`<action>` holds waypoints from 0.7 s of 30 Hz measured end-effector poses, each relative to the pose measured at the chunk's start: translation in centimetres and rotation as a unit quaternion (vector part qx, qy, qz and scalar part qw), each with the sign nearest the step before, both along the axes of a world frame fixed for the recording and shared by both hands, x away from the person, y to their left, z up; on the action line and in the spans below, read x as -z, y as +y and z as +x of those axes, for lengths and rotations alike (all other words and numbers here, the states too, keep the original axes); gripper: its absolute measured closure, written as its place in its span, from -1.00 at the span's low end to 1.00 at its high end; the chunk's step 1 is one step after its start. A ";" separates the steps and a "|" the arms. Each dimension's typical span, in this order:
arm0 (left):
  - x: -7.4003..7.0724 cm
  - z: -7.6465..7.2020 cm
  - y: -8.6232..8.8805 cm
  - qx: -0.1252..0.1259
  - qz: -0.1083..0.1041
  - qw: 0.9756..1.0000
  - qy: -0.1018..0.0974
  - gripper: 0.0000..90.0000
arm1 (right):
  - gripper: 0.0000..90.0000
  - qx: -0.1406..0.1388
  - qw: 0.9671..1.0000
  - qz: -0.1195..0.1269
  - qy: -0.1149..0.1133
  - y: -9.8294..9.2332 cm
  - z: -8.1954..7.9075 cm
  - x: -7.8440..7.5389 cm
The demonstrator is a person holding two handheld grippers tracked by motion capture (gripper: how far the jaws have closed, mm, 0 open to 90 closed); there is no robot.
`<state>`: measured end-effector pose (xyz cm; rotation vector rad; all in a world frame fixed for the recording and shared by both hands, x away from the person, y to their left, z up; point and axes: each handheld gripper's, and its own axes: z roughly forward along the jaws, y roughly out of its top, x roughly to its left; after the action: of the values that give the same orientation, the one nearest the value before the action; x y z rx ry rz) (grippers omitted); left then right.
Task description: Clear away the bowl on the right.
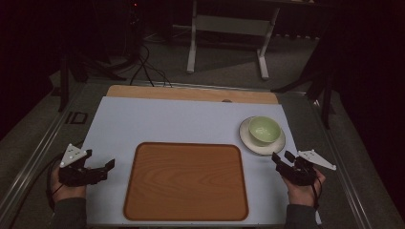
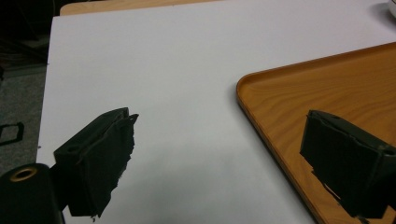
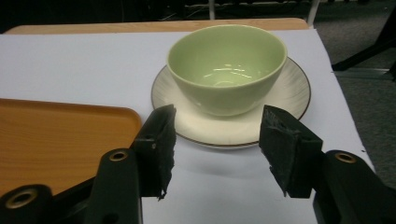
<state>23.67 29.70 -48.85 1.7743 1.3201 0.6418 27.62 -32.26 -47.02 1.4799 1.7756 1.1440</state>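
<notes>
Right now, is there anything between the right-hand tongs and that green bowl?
Only the near rim of the plate that the green bowl sits on, then bare white sheet. The right tongs stand open; the right gripper view shows it.

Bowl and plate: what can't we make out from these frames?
- Plate: its centre is hidden under the green bowl in the right gripper view.
- Plate in the left gripper view: cut off by the top right corner, a sliver left.
- Bowl's foot: hidden by its own wall, all views.
- Tray: cut by frame edges in both gripper views.
</notes>
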 end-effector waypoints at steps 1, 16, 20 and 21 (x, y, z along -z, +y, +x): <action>0.0 -0.1 0.0 0.001 -0.003 1.000 0.000 -0.76 | 0.01 0.000 1.000 -0.001 0.001 0.0 0.0 0.1; -0.4 -0.3 0.4 -0.004 -0.053 0.999 -0.009 -0.66 | 0.06 0.009 1.000 -0.010 -0.010 0.2 0.0 0.1; -0.4 -0.2 0.4 -0.003 -0.041 0.999 -0.011 -0.66 | 0.05 0.006 1.000 -0.015 -0.010 0.4 0.2 0.1; -0.4 -0.1 0.4 -0.005 -0.038 0.999 -0.010 -0.66 | 0.05 0.006 1.000 -0.015 -0.010 0.4 0.2 0.1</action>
<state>23.55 30.06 -48.47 1.6981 1.3231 0.6043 27.83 -31.81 -47.13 1.4547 1.7606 1.1174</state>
